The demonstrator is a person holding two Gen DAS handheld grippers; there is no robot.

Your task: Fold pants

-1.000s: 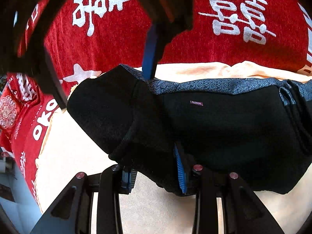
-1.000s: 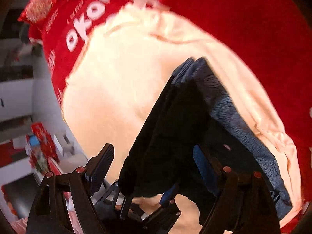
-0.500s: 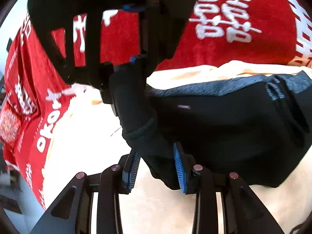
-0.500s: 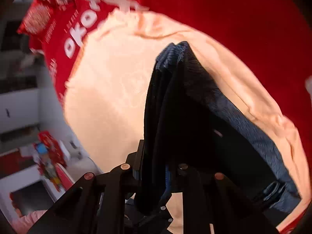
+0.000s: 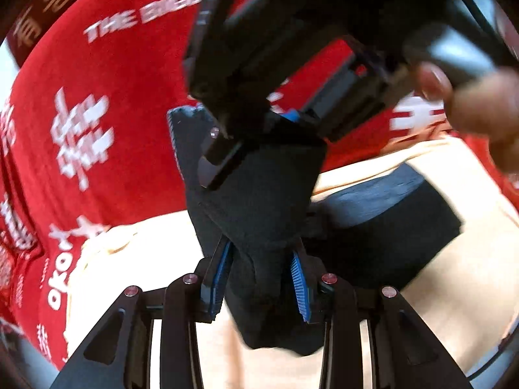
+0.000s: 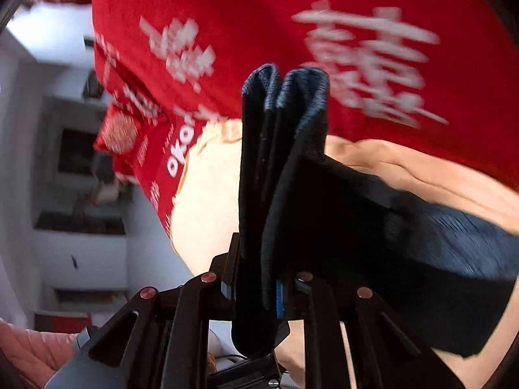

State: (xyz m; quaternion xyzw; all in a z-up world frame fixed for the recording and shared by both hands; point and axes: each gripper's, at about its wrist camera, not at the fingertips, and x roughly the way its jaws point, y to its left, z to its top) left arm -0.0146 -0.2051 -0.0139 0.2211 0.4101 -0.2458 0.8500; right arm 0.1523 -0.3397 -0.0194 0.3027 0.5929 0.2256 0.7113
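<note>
Together, both claws, left claw (image 5: pixel 259 278) and right claw (image 6: pixel 259 291), clamp the black knit pants (image 5: pixel 259 194), lifting one end to fold it over.

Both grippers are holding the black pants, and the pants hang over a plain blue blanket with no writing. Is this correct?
Not quite. The blanket is red with white writing, not plain blue; the right wrist view shows it clearly, with a cream cloth on it. The rest holds: the left gripper and the right gripper both clamp the black pants.
</note>
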